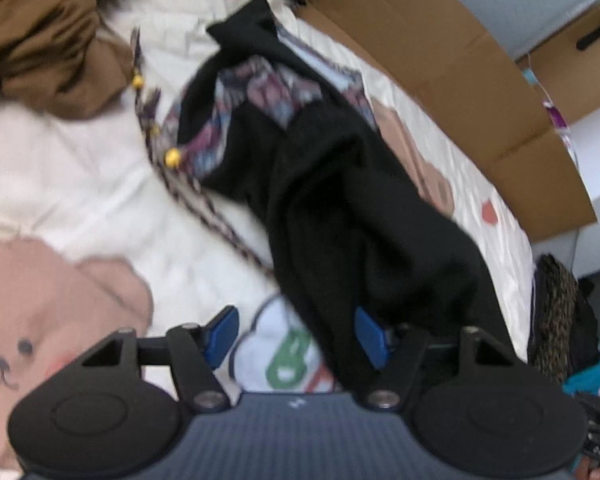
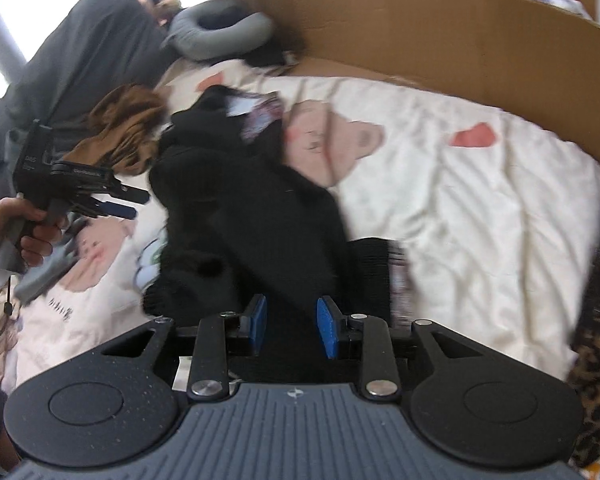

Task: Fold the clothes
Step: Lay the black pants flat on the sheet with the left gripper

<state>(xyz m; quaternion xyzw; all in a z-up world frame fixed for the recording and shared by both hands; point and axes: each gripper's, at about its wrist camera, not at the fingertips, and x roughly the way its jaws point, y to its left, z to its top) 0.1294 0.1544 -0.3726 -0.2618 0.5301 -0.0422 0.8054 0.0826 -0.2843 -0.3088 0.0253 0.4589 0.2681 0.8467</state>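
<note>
A black garment [image 1: 340, 208] with a purple patterned lining [image 1: 260, 96] and a braided cord with yellow beads [image 1: 172, 156] lies crumpled on the bed. My left gripper [image 1: 296, 334] is open; the garment's near end hangs down beside its right pad, and the left pad is clear of it. In the right wrist view the same black garment [image 2: 240, 200] runs from mid-bed down to my right gripper [image 2: 292, 326]. Its jaws stand partly apart with black cloth lying between them, not pinched. A hand holds the left gripper [image 2: 120, 204] at the garment's left edge.
The white bedspread [image 2: 460, 200] has bear prints. A brown garment [image 2: 128, 120] is bunched at the far left. Cardboard sheets [image 2: 420, 32] wall the bed's far side. A leopard-print cloth [image 2: 596, 320] lies at the right edge. A grey pillow [image 2: 80, 52] and a neck pillow [image 2: 220, 32] sit behind.
</note>
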